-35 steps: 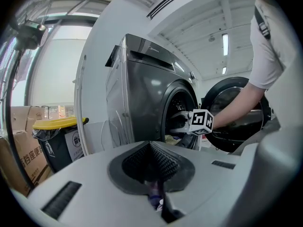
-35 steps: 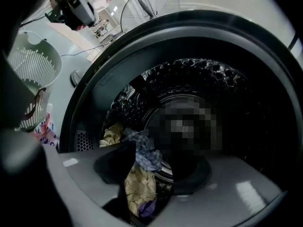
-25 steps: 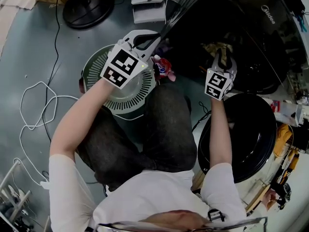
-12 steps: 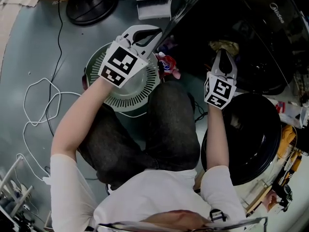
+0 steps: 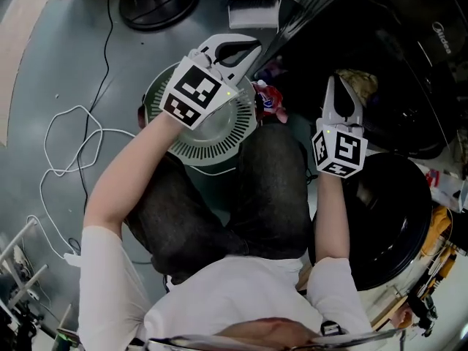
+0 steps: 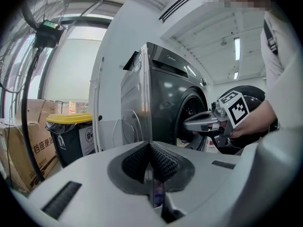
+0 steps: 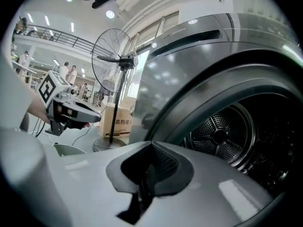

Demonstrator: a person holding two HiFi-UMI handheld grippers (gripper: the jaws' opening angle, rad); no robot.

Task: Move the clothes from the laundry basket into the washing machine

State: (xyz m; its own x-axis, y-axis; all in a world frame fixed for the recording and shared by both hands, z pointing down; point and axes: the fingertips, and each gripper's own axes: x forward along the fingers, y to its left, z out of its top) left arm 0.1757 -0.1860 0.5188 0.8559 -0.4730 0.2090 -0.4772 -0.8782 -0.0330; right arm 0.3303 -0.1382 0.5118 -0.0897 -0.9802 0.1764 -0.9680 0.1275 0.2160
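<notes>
Head view, from the left: the left gripper (image 5: pixel 251 47) hangs over the laundry basket (image 5: pixel 208 148) with its jaws pressed together. A sliver of purplish colour shows in the slit under its pads, but I cannot tell whether that is pinched cloth or something seen beyond. The part of the basket that shows beneath it looks bare. Just below and right of that gripper's tip, a red garment (image 5: pixel 269 101) lies at the basket's rim, against the person's knee.

Further right, the right gripper (image 5: pixel 336 86) has just been closing its jaws; they are now pressed together on nothing. It points at the mouth of the washing machine (image 5: pixel 409 64). A beige cloth (image 5: pixel 362 82) lies just beyond its tip, inside the opening. The door (image 5: pixel 387 218) stands open behind this gripper.

The task looks nearly finished, with the red garment apparently left to move.
</notes>
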